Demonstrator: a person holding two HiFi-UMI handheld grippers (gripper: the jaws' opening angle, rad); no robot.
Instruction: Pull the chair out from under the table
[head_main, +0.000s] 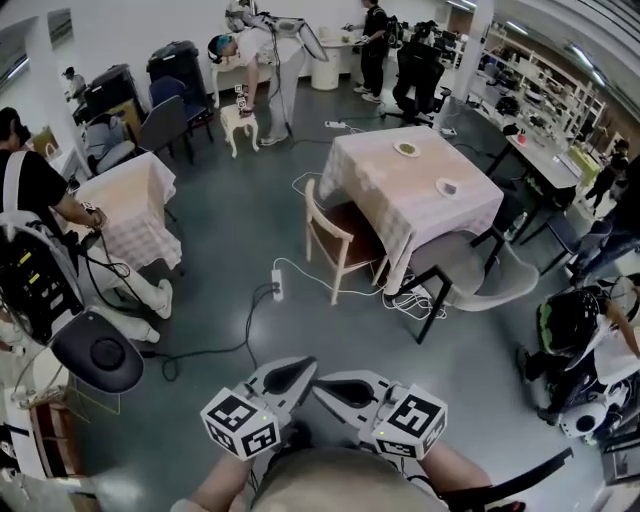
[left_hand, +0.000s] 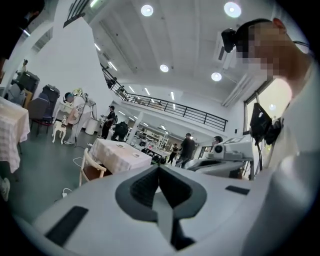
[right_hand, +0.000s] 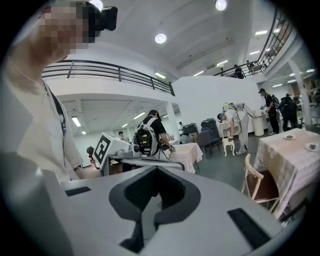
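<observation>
White plastic power strip (head_main: 277, 285) just lying on the dark grey floor (head_main: 230, 230), white cables (head_main: 410, 303) tangled nearby. Off left, a person in a black shirt (head_main: 35, 190) stands beside a pale checked-cloth side table (head_main: 125, 205). Small white wooden stool (head_main: 238, 122) way back.

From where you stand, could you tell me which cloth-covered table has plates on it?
The right table, with the wooden chair tucked under it; the left table shows none.

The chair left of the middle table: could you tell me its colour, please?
Pale wooden chair, brown seat; best in the head view.
</observation>
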